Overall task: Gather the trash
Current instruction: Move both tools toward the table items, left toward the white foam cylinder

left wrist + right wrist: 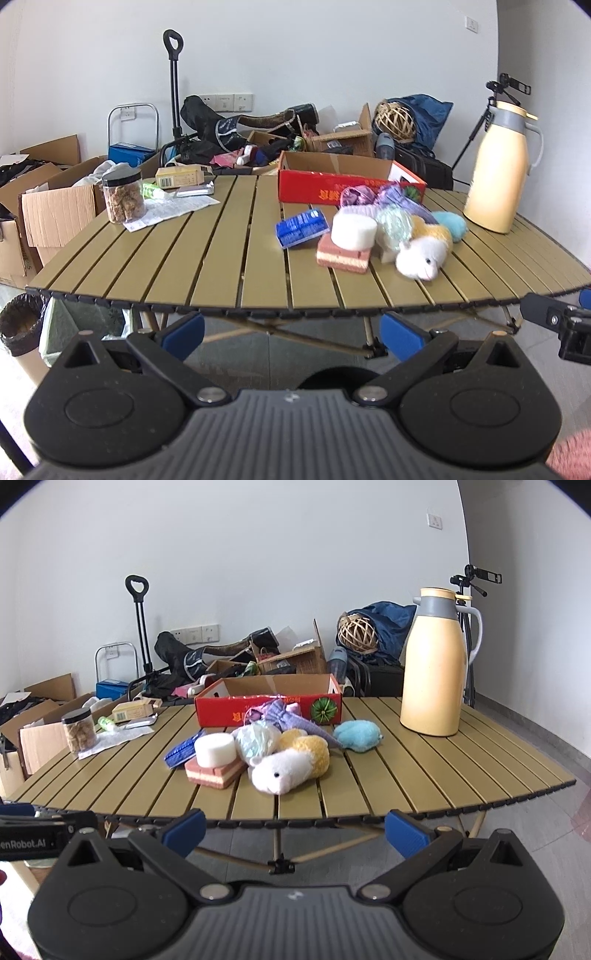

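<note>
A slatted tan table (207, 266) (424, 775) carries a pile: a blue packet (302, 228) (183, 752), a white foam cylinder (353, 230) (215, 749) on a pink sponge block (343, 255) (214, 772), a crumpled clear wrapper (255, 740), plush toys (424, 254) (291, 766) and a red cardboard box (343, 182) (266, 705). At the far left lie papers (173, 210) (110, 740) and a foil pack (195, 190). My left gripper (291, 334) hangs open below the table's near edge, holding nothing. My right gripper (293, 830) is open too, likewise in front of the edge.
A jar of snacks (122, 197) (79, 729) and a small carton (180, 176) stand at the left; a yellow thermos jug (498, 170) (436, 664) at the right. A black-lined bin (20, 328) sits on the floor at the left. Cardboard boxes (48, 206) and bags crowd the wall.
</note>
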